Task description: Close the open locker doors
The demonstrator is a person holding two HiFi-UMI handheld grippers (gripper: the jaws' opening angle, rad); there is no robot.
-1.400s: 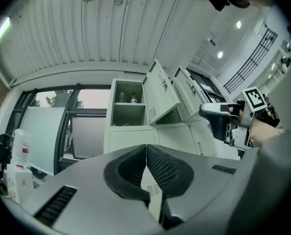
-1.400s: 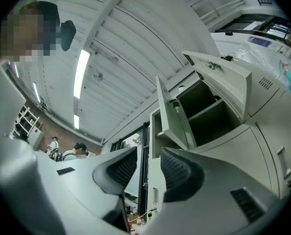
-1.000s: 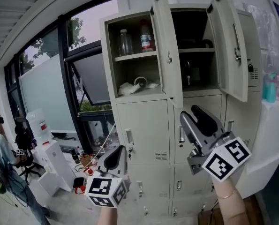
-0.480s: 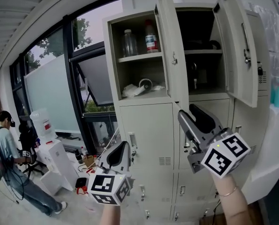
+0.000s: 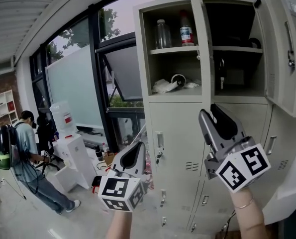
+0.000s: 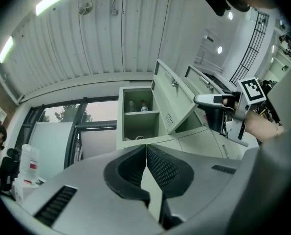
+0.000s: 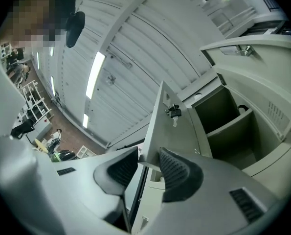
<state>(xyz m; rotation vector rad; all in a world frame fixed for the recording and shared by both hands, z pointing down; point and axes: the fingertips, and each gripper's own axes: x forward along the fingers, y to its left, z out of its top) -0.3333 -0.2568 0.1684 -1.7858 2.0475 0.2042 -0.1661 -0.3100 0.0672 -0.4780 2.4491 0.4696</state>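
The view has swung round, so the tall grey locker (image 5: pixel 170 133) now sits more to the right and looks a bit bigger than it did a moment ago. Both top doors were open then and they are open now, so no part of the job is done yet. The left open door (image 5: pixel 199 49) sticks out toward us, edge on. The right open door (image 5: pixel 285 49) hangs wide at the far right. The right gripper (image 5: pixel 209 111) has stayed just under the bottom corner of the left open door, pointing up at it. Its jaws have just been closing a little, and in the right gripper view the bottom corner of that door sits right between the two black pads. The jaws are partly open, and I cannot tell if the pads squeeze the door yet or only stand on each side of it. A small key (image 7: pixel 174 112) hangs in the lock higher up the door. I think this gripper is getting ready to take the door and swing it shut. The left gripper (image 5: pixel 139 144) is low down, near the lower locker doors and well apart from the open ones. Its jaws are pressed together with nothing between them.
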